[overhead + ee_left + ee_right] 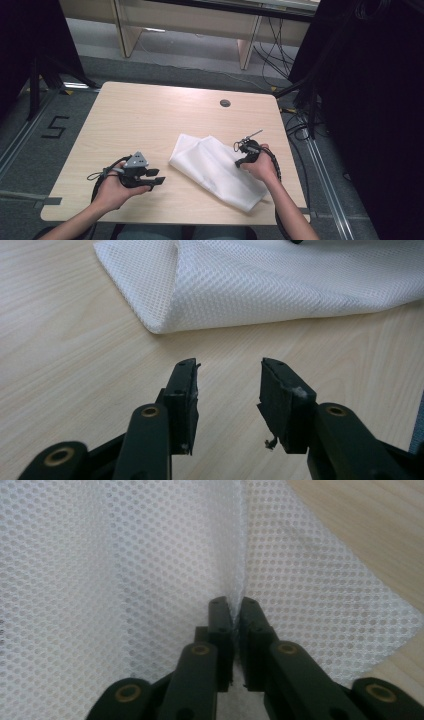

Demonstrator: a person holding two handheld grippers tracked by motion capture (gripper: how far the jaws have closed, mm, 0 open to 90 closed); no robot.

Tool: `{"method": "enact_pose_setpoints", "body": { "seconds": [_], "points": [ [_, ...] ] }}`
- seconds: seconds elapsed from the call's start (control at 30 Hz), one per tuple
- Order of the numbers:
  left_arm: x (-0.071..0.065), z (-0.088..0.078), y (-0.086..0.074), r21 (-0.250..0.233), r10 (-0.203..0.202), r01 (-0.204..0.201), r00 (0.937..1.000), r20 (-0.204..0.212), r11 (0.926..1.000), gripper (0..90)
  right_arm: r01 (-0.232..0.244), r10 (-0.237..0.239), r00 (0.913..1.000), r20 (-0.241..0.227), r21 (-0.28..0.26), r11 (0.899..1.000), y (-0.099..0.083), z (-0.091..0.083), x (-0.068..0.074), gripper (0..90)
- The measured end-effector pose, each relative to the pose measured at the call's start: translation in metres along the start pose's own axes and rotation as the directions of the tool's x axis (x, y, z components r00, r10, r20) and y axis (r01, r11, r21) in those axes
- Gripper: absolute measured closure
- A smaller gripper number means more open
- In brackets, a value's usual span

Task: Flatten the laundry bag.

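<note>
**Right tongs pinching white mesh cloth, left tongs open beside it**

High view: a white mesh cloth is lying on the right half of the light wooden desk, running diagonally from the middle toward the near right edge. The right tongs are sitting at the cloth's right side, held in the person's right hand, touching the fabric. The left tongs are resting near the desk's near left, in the left hand, pointing toward the cloth but apart from it. A grey three-cornered plate is showing on top of the left one. A round cable hole is sitting near the far edge of the desk.

Left gripper view: the left tongs are standing open with a clear gap, nothing between the jaws, bare desk under them. The cloth is lying ahead, a folded corner bulging toward the camera, not touching the jaws.

Right gripper view: the right tongs are closing tight on a raised ridge of the cloth, a thin pinch of mesh caught between the pads. Fabric is spreading both sides of the jaws; desk is showing at the upper right.
</note>
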State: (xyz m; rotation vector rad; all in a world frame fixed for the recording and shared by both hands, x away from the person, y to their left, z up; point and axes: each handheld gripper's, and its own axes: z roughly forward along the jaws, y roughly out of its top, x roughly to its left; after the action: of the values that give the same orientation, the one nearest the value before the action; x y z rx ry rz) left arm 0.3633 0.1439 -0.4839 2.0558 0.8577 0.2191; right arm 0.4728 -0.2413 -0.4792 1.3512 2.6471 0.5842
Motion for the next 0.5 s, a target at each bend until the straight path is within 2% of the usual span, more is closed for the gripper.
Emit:
{"method": "enact_pose_setpoints", "body": {
  "seconds": [0.03, 0.1, 0.13, 0.17, 0.23, 0.3, 0.33, 0.37, 0.43, 0.47, 0.5],
  "points": [
    [-0.002, 0.001, 0.000, -0.010, -0.033, 0.033, 0.9995, 0.000, 0.9994, 58.5, 0.005, -0.005, 1.0000, 0.003, 0.008, 1.000, 0.001, 0.000, 0.002, 88.9],
    [-0.001, 0.002, 0.000, -0.010, -0.019, 0.019, 0.9998, 0.011, 0.9998, 59.0, 0.003, -0.003, 1.0000, -0.004, 0.023, 1.000, 0.003, -0.001, 0.003, 89.8],
    [-0.001, 0.002, -0.001, -0.006, -0.020, 0.020, 0.9997, 0.011, 0.9998, 59.3, 0.015, -0.014, 0.9999, -0.009, 0.016, 1.000, 0.004, -0.001, 0.003, 89.9],
    [-0.001, 0.002, -0.001, -0.002, -0.019, 0.019, 0.9997, 0.014, 0.9998, 59.6, 0.004, -0.004, 1.0000, 0.003, 0.009, 1.000, 0.004, -0.003, 0.004, 89.9],
    [-0.001, 0.002, -0.001, 0.004, -0.016, 0.016, 0.9998, 0.010, 0.9999, 59.9, 0.013, -0.013, 0.9999, 0.000, -0.012, 1.000, 0.006, -0.007, 0.006, 89.9],
    [-0.001, 0.003, 0.000, 0.002, -0.019, 0.019, 0.9997, 0.017, 0.9998, 59.8, -0.002, 0.003, 0.9999, 0.014, -0.031, 1.000, 0.009, -0.014, 0.010, 89.9],
    [-0.002, 0.003, 0.000, 0.005, -0.019, 0.019, 0.9997, 0.017, 0.9998, 59.8, 0.016, -0.015, 0.9998, 0.016, -0.044, 0.999, 0.010, -0.016, 0.010, 89.9],
    [-0.001, 0.003, 0.000, 0.019, -0.004, 0.004, 0.9998, 0.019, 0.9998, 59.8, 0.005, -0.004, 0.9999, 0.013, -0.055, 0.998, 0.012, -0.019, 0.012, 89.9],
    [-0.003, 0.004, 0.000, 0.007, -0.027, 0.027, 0.9996, 0.012, 0.9996, 59.7, 0.029, -0.027, 0.9991, 0.033, -0.081, 0.996, 0.017, -0.027, 0.013, 89.8],
    [-0.003, 0.004, 0.000, 0.008, -0.015, 0.015, 0.9998, 0.015, 0.9999, 59.6, 0.009, -0.006, 0.9995, 0.030, -0.083, 0.997, 0.019, -0.031, 0.016, 89.8],
    [-0.003, 0.004, 0.000, 0.010, -0.013, 0.013, 0.9998, 0.016, 0.9999, 59.6, 0.028, -0.024, 0.9989, 0.039, -0.093, 0.995, 0.021, -0.033, 0.016, 89.8]
  ]
}}
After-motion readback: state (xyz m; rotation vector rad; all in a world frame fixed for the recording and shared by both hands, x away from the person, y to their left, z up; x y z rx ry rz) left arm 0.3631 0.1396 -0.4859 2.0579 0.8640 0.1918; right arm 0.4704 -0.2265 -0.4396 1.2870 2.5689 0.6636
